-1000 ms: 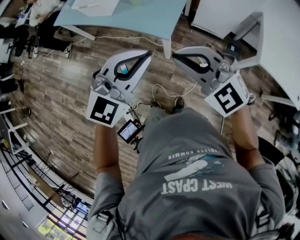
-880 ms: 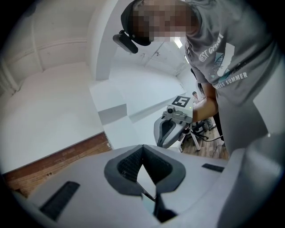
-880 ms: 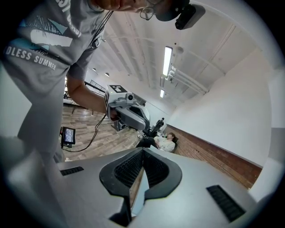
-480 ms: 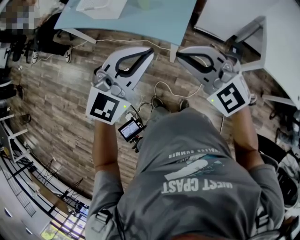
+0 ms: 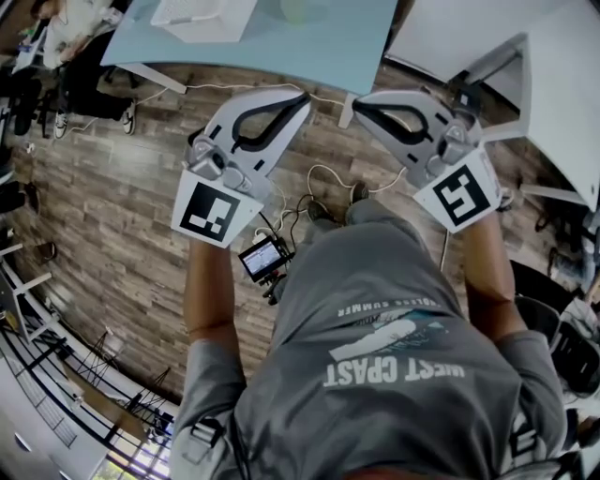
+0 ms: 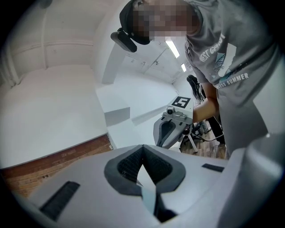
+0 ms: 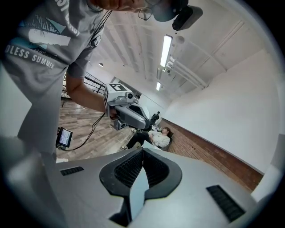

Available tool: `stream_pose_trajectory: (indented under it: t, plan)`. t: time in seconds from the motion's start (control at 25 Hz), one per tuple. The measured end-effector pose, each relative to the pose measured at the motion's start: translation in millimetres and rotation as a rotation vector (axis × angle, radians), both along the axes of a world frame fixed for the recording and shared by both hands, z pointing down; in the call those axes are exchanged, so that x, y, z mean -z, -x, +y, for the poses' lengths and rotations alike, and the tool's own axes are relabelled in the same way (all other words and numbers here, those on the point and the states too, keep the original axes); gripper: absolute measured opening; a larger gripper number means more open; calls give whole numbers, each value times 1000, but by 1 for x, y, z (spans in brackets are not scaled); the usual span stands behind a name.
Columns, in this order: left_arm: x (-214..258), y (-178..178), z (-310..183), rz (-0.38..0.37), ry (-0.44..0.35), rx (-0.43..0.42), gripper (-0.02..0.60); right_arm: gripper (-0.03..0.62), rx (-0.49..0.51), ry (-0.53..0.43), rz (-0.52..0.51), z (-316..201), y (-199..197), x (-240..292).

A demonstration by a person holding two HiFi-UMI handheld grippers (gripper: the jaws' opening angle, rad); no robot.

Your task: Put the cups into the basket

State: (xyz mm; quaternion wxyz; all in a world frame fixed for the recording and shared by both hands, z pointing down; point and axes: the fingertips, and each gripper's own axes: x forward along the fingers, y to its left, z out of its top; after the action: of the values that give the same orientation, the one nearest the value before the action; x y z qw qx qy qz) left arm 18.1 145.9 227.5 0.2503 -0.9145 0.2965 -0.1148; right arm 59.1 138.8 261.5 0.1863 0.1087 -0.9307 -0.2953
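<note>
Both grippers are held out in front of my chest, above the wood floor. In the head view my left gripper (image 5: 302, 98) and my right gripper (image 5: 357, 101) point toward each other, jaws closed, nothing in either. The left gripper view shows its pads meeting at the tip (image 6: 142, 148), with the right gripper (image 6: 173, 129) beyond. The right gripper view shows shut pads (image 7: 142, 150) and the left gripper (image 7: 127, 113) beyond. On the light-blue table (image 5: 281, 47) ahead stand a white basket-like thing (image 5: 199, 13) and a pale green object (image 5: 305, 8), perhaps a cup; both are cut off by the frame edge.
A white table (image 5: 562, 84) stands at the right. Cables (image 5: 323, 178) and a small screen device (image 5: 262, 258) hang near my legs. A person sits at the far left (image 5: 75, 23). Metal railings run along the lower left (image 5: 56, 356). Dark chairs stand at the right (image 5: 567, 347).
Both grippers have drifted slightly up toward the blue table's near edge, and the view has shifted so more of the table shows. Both jaws stay shut.
</note>
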Motion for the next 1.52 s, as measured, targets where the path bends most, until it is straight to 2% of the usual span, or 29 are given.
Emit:
stream_pose_trajectory:
  t: [0.32,0.64,0.92,1.16,1.52]
  plan:
    - [-3,-4,-37,-12,16,17,-2,14,12,13,-7,-36,-3,-2]
    - [7,-7,-83,-25,33,86,-2,14,87,23,-27,-83,-5,5]
    - [0,0,-107,-22,47,110,-2,14,120,35,-26,-109,8,0]
    - [-3,18,-118,-22,52,91,-2,14,89,-13,45,-121,26,-11]
    - [-5,67,-132,-7,56,16,-2,14,-3,-21,79,-137,70,-18]
